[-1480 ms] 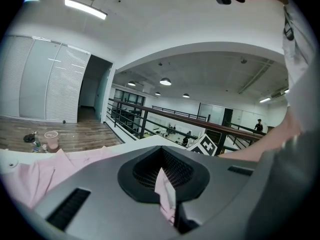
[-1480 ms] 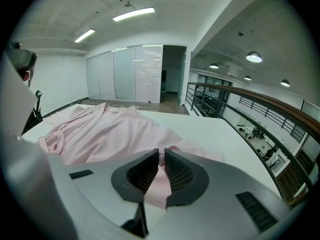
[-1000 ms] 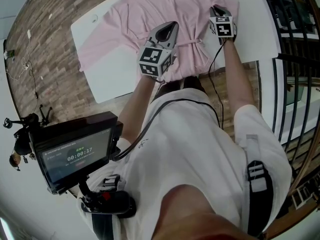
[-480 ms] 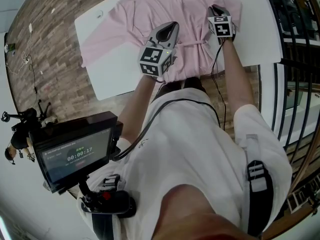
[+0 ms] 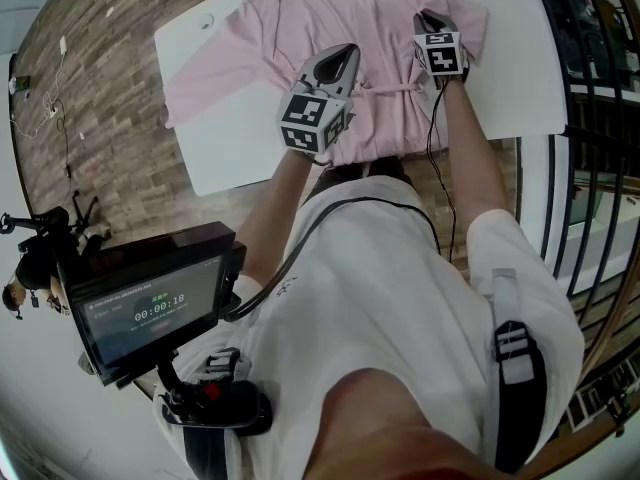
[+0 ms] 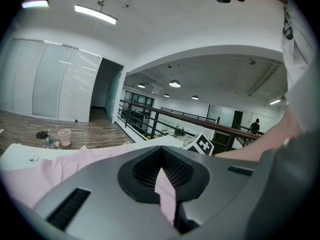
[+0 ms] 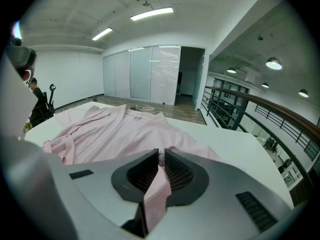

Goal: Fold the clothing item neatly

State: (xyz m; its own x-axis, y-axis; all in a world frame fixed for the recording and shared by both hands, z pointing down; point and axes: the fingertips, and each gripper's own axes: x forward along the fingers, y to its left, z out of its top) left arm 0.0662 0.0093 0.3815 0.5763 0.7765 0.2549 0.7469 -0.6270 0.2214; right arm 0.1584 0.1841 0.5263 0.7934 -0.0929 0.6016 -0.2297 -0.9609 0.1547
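The pink robe point(image 5: 330, 18) lies spread across the white counter point(image 5: 230, 143), collar toward the far edge, one sleeve stretched out to the left and its belt point(image 5: 385, 86) tied across the waist. The left gripper point(image 5: 345, 56) sits over the middle of the garment, its fingers point(image 6: 142, 171) pressed together on a thin fold of the pink cloth. The right gripper point(image 5: 428, 20) is at the robe's right side, near the other sleeve, and its fingers point(image 7: 140, 171) are clamped on a strip of the same fabric that runs up between them. Both arms reach forward from the person's white-shirted body. Around the counter is wooden floor point(image 5: 110, 118), with a dark railing point(image 5: 590, 118) at the right and a small screen point(image 5: 150, 308) showing a timer at lower left
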